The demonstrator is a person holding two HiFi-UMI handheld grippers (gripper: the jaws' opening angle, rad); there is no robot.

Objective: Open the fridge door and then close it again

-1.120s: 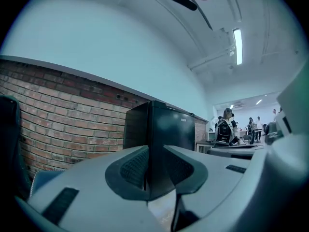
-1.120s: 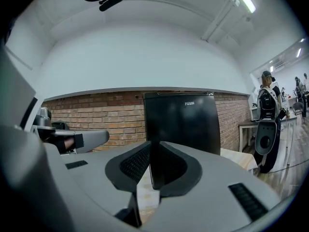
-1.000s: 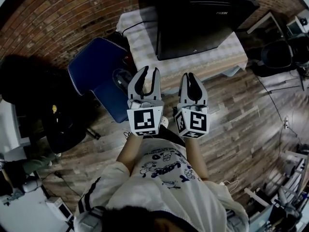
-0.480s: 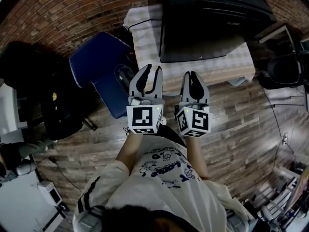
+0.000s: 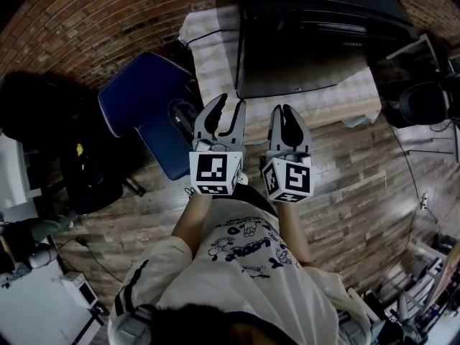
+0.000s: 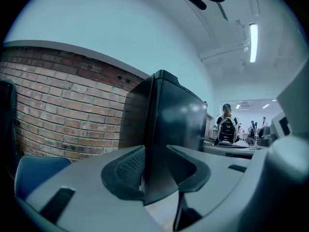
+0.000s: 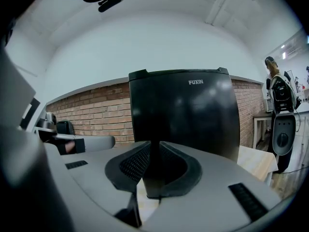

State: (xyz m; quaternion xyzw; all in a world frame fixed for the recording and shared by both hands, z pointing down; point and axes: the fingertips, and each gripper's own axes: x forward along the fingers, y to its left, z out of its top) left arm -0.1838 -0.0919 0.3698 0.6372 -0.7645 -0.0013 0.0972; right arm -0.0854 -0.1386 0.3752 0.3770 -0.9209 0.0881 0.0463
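- Left gripper (image 5: 229, 105): in your left hand. Its jaws have just been opening and now stand partly apart, with nothing between them.
- Right gripper (image 5: 282, 110): just beside the left one, at its 3 o'clock. Its jaws are drawn together and it holds nothing.
- Low table (image 5: 213, 45): covered with a checked cloth, it lies ahead of both grippers at 12 o'clock and carries the fridge.
- Fridge (image 5: 316, 42): a black cabinet standing upright on the table, at 12 to 1 o'clock from your hands and apart from both. Its door (image 7: 186, 115) looks closed, so the opening step is judged not yet begun.
- Governing relation: the door's long axis is vertical. The right gripper view faces the door squarely at 12 o'clock. The left gripper view is lined up with the front left corner edge (image 6: 150, 115), which shows through the gap between its jaws.
- Judgement: your left gripper, already parted and aimed at that edge, is the better placed to take the door there. No handle or hinge is visible, so you cannot yet tell which side swings free.
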